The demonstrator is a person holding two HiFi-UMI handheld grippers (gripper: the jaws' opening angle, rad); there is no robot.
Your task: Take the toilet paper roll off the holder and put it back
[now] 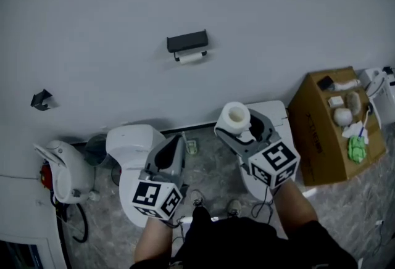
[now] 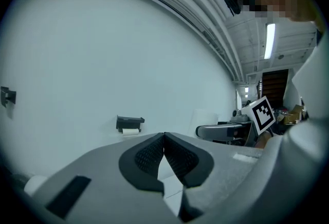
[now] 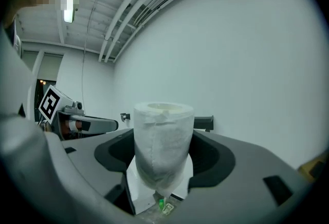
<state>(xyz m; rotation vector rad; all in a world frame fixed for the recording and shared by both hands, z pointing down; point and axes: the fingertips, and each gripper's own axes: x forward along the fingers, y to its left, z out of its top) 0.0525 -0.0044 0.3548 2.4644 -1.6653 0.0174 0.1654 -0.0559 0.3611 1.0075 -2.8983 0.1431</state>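
Right gripper [image 1: 239, 127] clamped on toilet paper roll [image 1: 235, 116], core upright. Holder [image 1: 187, 43] on wall [image 1: 278, 8] ahead, up & left of roll, well apart. Left gripper [image 2: 164, 138] closed, empty. Roll prob. needs tipping level first.

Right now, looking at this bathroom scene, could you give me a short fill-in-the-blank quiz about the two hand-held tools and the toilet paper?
1. The right tool grips the toilet paper roll, which stands ___ between its jaws.
2. The left tool holds nothing, and its jaws are ___.
3. The black holder is fixed to the ___, ahead of both tools.

Missing words: upright; shut; wall.
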